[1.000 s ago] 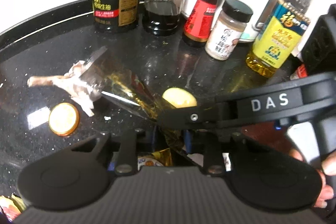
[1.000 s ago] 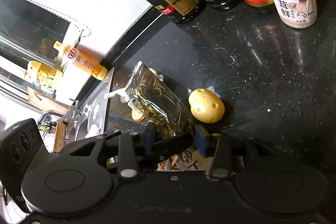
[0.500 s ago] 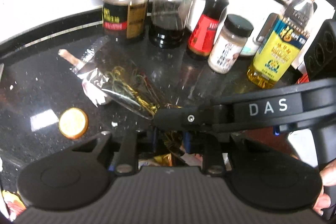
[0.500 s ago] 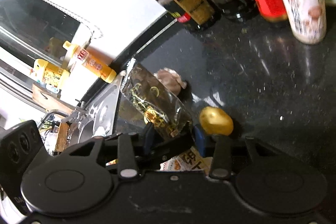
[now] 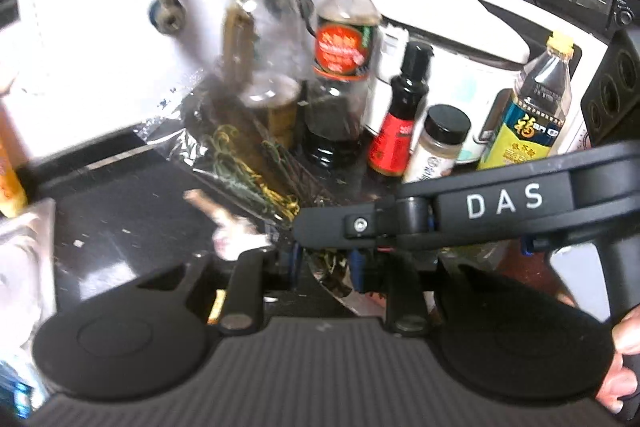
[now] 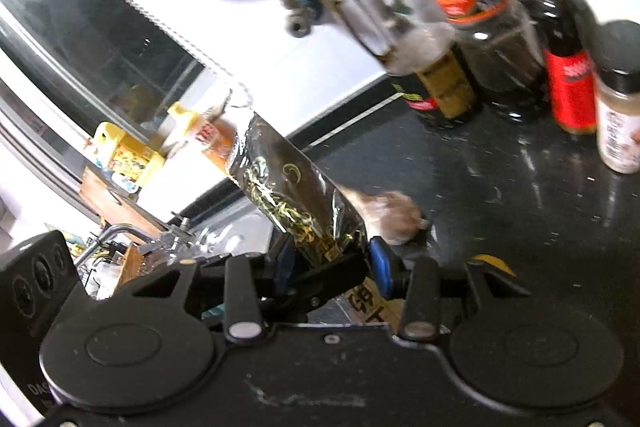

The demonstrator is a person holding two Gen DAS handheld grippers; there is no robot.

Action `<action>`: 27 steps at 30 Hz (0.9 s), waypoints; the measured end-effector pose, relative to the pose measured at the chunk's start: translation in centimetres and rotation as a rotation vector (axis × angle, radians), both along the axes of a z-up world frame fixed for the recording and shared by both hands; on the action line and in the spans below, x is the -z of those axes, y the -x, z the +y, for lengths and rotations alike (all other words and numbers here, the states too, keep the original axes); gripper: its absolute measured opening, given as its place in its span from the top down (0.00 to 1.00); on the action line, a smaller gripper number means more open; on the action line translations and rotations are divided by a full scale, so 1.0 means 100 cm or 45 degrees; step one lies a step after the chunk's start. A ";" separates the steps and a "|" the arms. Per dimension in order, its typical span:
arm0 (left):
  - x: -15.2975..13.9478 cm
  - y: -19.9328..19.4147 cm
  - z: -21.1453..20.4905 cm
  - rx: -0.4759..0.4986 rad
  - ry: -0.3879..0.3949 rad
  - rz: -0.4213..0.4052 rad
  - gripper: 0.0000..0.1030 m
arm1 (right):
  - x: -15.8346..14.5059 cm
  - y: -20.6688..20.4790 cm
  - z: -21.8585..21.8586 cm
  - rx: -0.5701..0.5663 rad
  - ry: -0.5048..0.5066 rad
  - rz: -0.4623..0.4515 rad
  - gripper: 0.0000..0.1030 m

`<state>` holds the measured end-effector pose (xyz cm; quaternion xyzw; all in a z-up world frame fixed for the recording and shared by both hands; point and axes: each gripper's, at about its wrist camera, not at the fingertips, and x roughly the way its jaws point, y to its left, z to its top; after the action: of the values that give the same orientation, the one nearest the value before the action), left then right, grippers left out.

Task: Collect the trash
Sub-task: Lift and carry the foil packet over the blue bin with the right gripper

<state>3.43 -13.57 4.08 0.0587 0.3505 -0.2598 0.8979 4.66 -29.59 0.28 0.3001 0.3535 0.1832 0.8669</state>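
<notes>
Crinkled clear plastic, printed with gold and green swirls, is the wrapper in the left wrist view; it slants up and to the left from between the blue pads of the left gripper, which are closed on its lower end. The right gripper reaches in from the right, its black arm marked DAS, and its tip meets the same wrapper just above the left fingers. Below the wrapper a pale crumpled scrap lies on the black speckled counter. Behind stand a nearly empty handled bottle, a dark sauce bottle with a yellow cap, a slim red-labelled bottle, a small black-lidded spice jar and a yellow-labelled oil bottle, with a white rice cooker at the back.

From the right wrist view, the right gripper has its blue pads pinched on the lower end of the wrapper, which rises up and left, clear of the counter. The left gripper's black finger crosses in at the same spot. The pale scrap sits on the counter just right of the wrapper. A metal sink lies to the left, bottles stand along the back wall.
</notes>
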 end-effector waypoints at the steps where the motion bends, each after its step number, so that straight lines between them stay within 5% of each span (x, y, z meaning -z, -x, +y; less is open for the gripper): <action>1: -0.003 0.002 0.005 -0.006 -0.008 -0.014 0.77 | -0.003 -0.001 0.007 -0.006 0.000 -0.009 0.61; 16: -0.026 0.019 0.148 -0.111 -0.083 -0.113 0.76 | -0.029 -0.023 0.155 -0.141 -0.024 -0.034 0.61; 27: 0.002 0.022 0.255 -0.141 -0.194 -0.075 0.75 | 0.000 -0.040 0.272 -0.203 -0.090 0.077 0.61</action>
<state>1.22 11.93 3.90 0.1149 0.3454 -0.1805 0.9137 8.66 -2.38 0.24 0.3066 0.3956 0.2548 0.8274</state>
